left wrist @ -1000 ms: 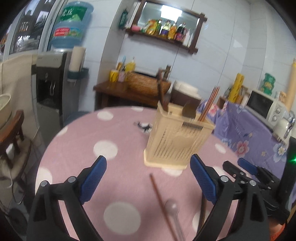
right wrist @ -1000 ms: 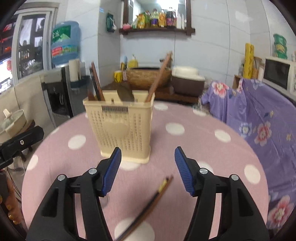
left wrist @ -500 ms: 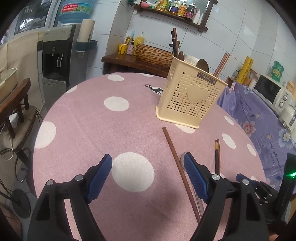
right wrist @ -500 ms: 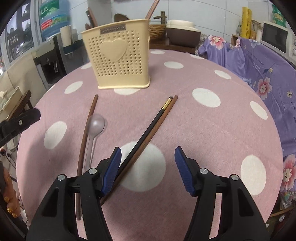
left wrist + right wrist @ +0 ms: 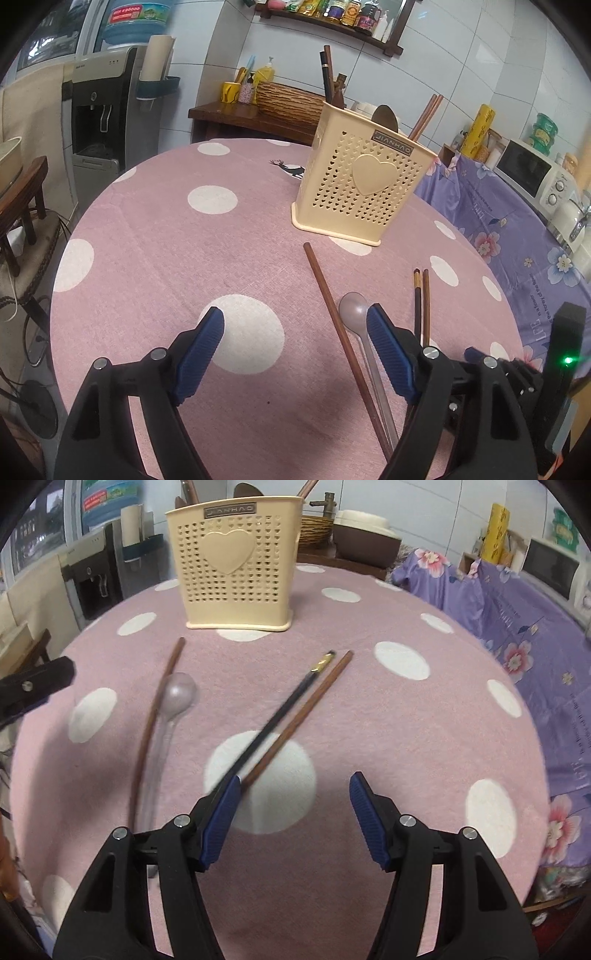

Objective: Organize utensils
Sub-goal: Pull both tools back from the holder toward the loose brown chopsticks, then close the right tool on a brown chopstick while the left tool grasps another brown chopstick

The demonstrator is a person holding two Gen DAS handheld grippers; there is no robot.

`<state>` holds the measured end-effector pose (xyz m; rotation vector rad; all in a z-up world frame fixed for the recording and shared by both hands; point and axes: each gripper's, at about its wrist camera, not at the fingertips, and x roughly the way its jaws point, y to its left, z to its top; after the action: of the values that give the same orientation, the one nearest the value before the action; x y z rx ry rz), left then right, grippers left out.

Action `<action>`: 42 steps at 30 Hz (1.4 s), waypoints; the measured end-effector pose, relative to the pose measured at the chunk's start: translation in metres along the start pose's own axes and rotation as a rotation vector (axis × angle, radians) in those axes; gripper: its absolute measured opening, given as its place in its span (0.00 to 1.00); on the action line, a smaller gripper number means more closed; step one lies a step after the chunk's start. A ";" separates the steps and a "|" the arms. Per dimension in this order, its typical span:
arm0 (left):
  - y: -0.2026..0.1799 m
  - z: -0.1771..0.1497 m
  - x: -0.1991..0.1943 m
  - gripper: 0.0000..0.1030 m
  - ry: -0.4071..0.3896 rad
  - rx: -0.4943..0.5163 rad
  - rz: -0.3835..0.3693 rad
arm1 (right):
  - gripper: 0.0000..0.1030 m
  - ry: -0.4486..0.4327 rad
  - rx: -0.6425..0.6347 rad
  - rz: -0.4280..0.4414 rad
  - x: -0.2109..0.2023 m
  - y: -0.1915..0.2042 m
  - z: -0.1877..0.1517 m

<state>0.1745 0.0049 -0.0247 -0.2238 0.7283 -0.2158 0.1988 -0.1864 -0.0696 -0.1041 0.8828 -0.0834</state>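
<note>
on the far left of the left wrist view a water dispenser (image 5: 99, 122) is standing against the tiled wall, with a wooden side table (image 5: 236, 114) just right of it. the pink polka-dot tablecloth (image 5: 155, 240) is filling the middle. the left gripper (image 5: 295, 336) is hovering over it with its jaws apart and nothing between them, just a white dot of the cloth showing in the gap. moving right, the cream utensil holder (image 5: 360, 188) is standing upright on the far side of the table, a heart on its front, with chopsticks and a spoon poking up out of it. nearer, a lone brown chopstick (image 5: 340, 332) is lying on the cloth, and a clear plastic spoon (image 5: 354, 306) is lying just beside it, its handle running under the gripper's right finger. a little further right a black chopstick (image 5: 417, 295) and a second brown chopstick (image 5: 426, 295) are lying side by side.

in the right wrist view the right gripper (image 5: 293, 797) is hanging over the table, jaws apart and gripping nothing. the near ends of the black and brown pair are disappearing just behind its left finger (image 5: 219, 819), outside the gap; whether it's touching them i can't tell. far right, a purple floral cloth (image 5: 535, 635) is draping the furniture.
</note>
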 end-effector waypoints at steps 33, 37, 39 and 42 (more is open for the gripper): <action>-0.010 0.024 0.041 0.47 0.118 0.018 -0.005 | 0.54 0.049 0.257 0.063 0.032 -0.090 0.024; -0.018 0.031 0.057 0.37 0.130 0.013 0.010 | 0.50 0.030 0.259 0.045 0.040 -0.085 0.035; -0.025 0.032 0.067 0.32 0.142 0.025 0.019 | 0.47 0.025 0.250 0.037 0.042 -0.082 0.038; -0.034 0.032 0.083 0.28 0.164 0.032 0.039 | 0.44 0.019 0.236 0.025 0.044 -0.079 0.040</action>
<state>0.2529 -0.0463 -0.0444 -0.1620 0.8909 -0.2103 0.2555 -0.2671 -0.0685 0.1280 0.8870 -0.1643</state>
